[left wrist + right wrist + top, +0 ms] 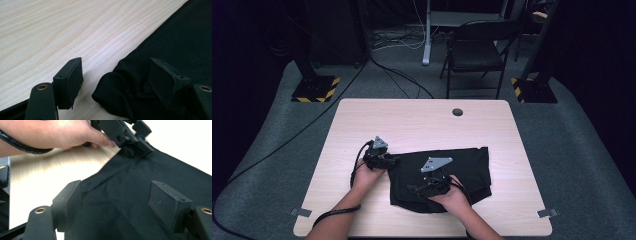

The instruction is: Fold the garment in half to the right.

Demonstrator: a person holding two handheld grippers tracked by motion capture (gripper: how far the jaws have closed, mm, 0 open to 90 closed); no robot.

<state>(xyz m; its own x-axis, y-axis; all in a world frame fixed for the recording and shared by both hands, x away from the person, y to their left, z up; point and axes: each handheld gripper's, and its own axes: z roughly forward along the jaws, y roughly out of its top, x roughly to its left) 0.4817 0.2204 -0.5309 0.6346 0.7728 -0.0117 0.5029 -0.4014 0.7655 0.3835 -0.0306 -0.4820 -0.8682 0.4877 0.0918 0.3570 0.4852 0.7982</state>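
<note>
A black garment (457, 170) lies folded on the light wood table (412, 120), right of centre. My left gripper (391, 161) is at the garment's upper left corner. Its jaws stand open, with a bunched corner of the black cloth (112, 85) lying between them, and the left gripper (117, 75) is low over the table. My right gripper (419, 189) hovers over the garment's front left part. In its own view the right gripper (117, 202) is open just above the cloth (140, 182), and the left gripper (130, 137) and a hand (62, 132) show beyond.
A round cable hole (457, 112) sits near the table's far edge. Grey tabs (301, 212) mark the front corners. Behind the table stand a folding chair (474, 50) and two posts with yellow-black bases (314, 89). Cables run over the floor.
</note>
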